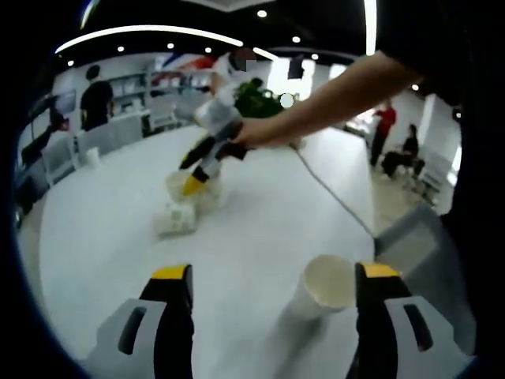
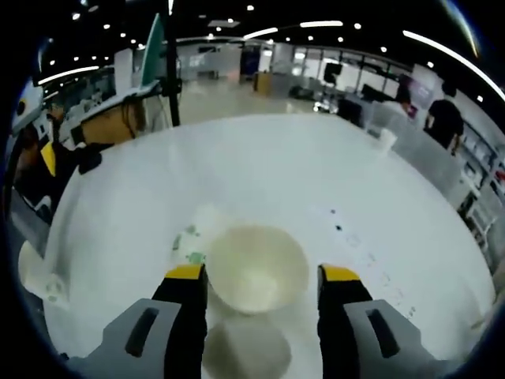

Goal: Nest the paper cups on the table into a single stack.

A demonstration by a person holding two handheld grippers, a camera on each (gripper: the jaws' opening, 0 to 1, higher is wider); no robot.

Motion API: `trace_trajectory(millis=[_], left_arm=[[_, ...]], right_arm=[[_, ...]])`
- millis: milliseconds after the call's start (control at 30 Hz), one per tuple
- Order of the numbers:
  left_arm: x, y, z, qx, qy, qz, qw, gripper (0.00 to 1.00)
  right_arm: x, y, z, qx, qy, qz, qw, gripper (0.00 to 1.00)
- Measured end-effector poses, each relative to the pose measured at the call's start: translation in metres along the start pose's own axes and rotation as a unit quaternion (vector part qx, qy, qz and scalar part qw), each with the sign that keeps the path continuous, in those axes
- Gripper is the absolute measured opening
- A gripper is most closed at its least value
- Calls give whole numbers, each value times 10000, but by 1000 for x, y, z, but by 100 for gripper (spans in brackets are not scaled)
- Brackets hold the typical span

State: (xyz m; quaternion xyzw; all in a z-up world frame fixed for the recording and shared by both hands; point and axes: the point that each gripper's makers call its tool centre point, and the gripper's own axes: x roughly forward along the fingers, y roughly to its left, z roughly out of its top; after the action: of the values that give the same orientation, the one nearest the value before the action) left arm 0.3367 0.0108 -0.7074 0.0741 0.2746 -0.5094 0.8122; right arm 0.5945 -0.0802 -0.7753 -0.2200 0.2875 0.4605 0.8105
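In the right gripper view a white paper cup (image 2: 256, 268) sits mouth-up between the jaws of my right gripper (image 2: 263, 274), which is shut on its rim. A second cup (image 2: 245, 347) stands just under it, and a cup with green print (image 2: 196, 235) lies on its side beside them. In the left gripper view my left gripper (image 1: 274, 272) is open low over the table. A tilted paper cup (image 1: 323, 288) rests close to its right jaw. Farther off, the right gripper (image 1: 199, 175), held by a hand, hovers over the cluster of cups (image 1: 175, 215).
The round white table (image 1: 252, 229) fills both views. A cable (image 1: 331, 193) runs along its right side in the left gripper view. A person's bare arm (image 1: 331, 103) reaches across. Chairs, shelves and people stand around the room's edges.
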Motion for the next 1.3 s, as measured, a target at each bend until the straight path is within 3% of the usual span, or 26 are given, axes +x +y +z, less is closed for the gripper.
trace_trajectory(millis=[800,1300], left_arm=[[-2,-2,-5,-19,29,12,10000,82],[-4,-2,-3,50,48,32,10000,81]], right_arm=[[-4,4,6,86,-118,-20,9999,43],[-23,6,21,146,-386,-136,9991,43]])
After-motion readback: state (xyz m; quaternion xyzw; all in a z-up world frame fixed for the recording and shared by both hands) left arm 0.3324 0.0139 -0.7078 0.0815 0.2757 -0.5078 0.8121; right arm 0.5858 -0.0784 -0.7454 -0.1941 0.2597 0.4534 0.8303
